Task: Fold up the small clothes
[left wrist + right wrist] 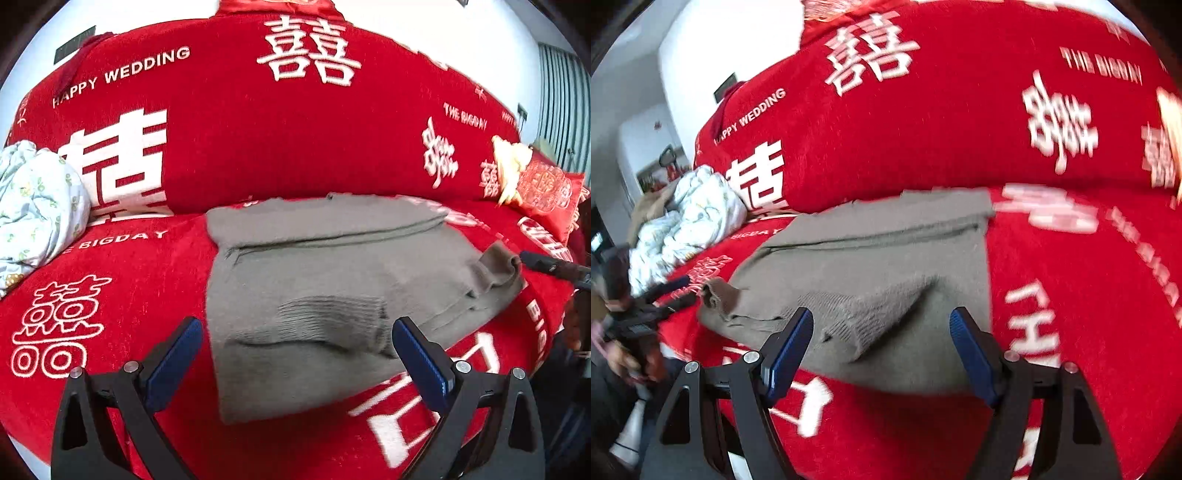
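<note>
A grey knitted sweater (317,266) is spread, partly folded, on the seat of a sofa draped in a red cover (258,147) with white lettering. The left gripper (295,354) and right gripper (882,343) are held wide open above it, nothing gripped

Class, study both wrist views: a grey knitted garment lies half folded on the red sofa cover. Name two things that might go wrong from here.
1. The ribbed sleeve lies loose and skewed across the grey garment; folding over it may trap a lump.
2. The collar stands rumpled near the garment's edge. Both the left claw and the right claw are open and empty, so a careless pinch there could drag the layers askew.
</note>
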